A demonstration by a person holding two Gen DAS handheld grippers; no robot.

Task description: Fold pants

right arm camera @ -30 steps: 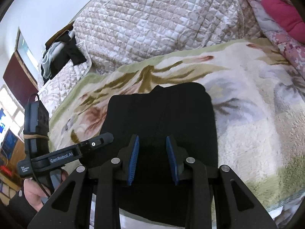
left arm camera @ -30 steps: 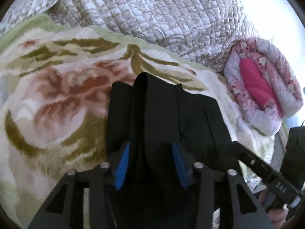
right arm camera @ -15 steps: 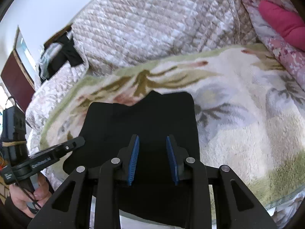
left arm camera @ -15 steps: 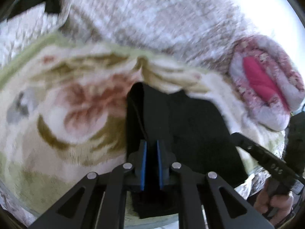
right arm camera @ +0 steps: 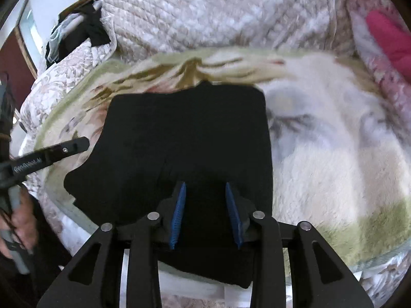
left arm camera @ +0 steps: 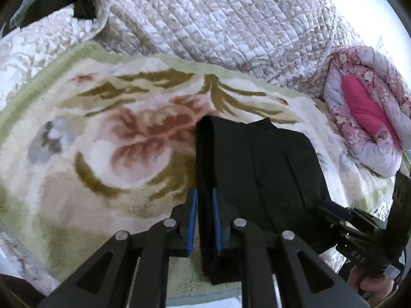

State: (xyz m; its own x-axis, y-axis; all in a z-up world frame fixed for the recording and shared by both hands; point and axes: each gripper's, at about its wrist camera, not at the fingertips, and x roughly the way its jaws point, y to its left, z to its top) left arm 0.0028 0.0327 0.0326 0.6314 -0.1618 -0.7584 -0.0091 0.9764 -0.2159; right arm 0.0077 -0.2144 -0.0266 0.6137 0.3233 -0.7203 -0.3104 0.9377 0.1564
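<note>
The right wrist view is smeared with motion blur, so the far bedding there reads only as soft patches. The black pants (left arm camera: 259,169) show almost no surface detail in either view: seams and folds are faint lines in the dark cloth, and their near edge is cut off behind the tool bodies. In the left wrist view the right tool (left arm camera: 341,217) is only partly seen at the right edge, its tip lying over the pants' right side.

The pants lie on a plush floral blanket (left arm camera: 102,138) spread over the bed, folded into a compact, roughly rectangular block. Their left edge is lifted into a narrow upright ridge, and the left tool (left arm camera: 204,217) is clamped on that ridge, its blue pads pressed against the cloth from both sides. The right tool (right arm camera: 206,214) has its fingers spread apart over the near part of the pants, gripping nothing.

The blanket is thick and fuzzy, cream with pink flowers, olive leaves and a pale green border. Behind it lies a quilted beige-and-white bedspread (left arm camera: 218,18) with diamond stitching. A rolled pink floral quilt (left arm camera: 367,118) with a magenta lining sits to the right.
</note>
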